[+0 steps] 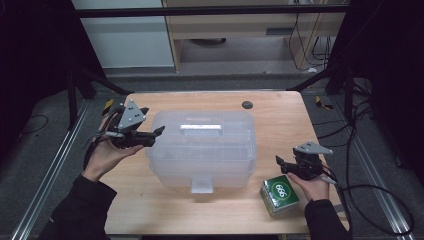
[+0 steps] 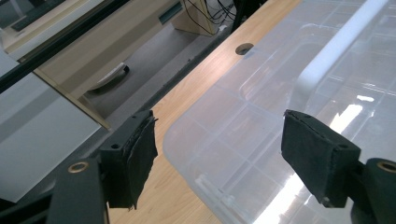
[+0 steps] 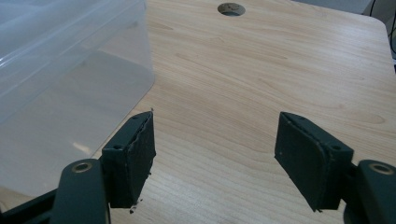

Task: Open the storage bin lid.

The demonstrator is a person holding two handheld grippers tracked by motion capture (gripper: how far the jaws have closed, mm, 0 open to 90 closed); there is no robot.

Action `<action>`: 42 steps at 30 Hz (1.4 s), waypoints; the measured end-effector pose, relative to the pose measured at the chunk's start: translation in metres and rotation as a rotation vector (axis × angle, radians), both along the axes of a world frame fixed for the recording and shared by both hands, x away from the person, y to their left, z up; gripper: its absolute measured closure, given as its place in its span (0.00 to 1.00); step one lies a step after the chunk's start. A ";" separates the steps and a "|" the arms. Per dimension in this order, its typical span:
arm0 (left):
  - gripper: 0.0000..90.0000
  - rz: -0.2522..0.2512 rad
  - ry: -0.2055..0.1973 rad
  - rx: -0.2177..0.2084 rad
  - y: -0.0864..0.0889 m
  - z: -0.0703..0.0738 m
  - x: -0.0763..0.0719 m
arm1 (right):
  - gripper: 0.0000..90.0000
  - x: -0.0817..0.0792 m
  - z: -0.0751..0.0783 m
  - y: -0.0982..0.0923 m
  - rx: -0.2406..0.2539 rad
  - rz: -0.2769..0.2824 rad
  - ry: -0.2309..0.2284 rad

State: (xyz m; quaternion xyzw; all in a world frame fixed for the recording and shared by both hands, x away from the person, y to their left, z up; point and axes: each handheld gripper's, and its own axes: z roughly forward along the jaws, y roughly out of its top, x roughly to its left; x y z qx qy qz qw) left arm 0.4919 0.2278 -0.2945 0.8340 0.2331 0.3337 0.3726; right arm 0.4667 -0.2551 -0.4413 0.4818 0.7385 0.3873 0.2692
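A clear plastic storage box (image 1: 202, 147) with a white handle (image 1: 200, 128) on its lid and a front latch (image 1: 201, 184) stands in the middle of the wooden table (image 1: 280, 125). My left gripper (image 1: 159, 131) hovers open at the box's left rear corner, its pads apart over the lid edge (image 2: 219, 140). At the right, my right gripper (image 1: 279, 161) is held open beside the box's wall (image 3: 70, 93), with bare wood between its pads. A green and white small box (image 1: 280, 194) lies on the table just under the right hand.
A round cable hole (image 1: 247, 104) sits in the table near its far edge. Beyond the table are a wooden cabinet (image 1: 240, 25) and loose cables (image 1: 370, 195) on the floor at the right. Metal rails run along both sides.
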 end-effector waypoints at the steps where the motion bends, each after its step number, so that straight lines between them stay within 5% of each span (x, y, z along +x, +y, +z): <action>1: 0.29 -0.004 0.000 0.009 -0.002 0.000 0.000 | 0.33 0.000 0.000 0.000 0.000 -0.001 -0.001; 21: 0.30 -0.122 -0.028 0.212 -0.040 0.011 -0.010 | 0.38 -0.002 0.002 0.004 -0.015 0.029 0.001; 42: 0.36 -0.203 -0.064 0.381 -0.077 0.003 -0.005 | 0.43 -0.001 0.003 0.003 -0.002 0.040 0.017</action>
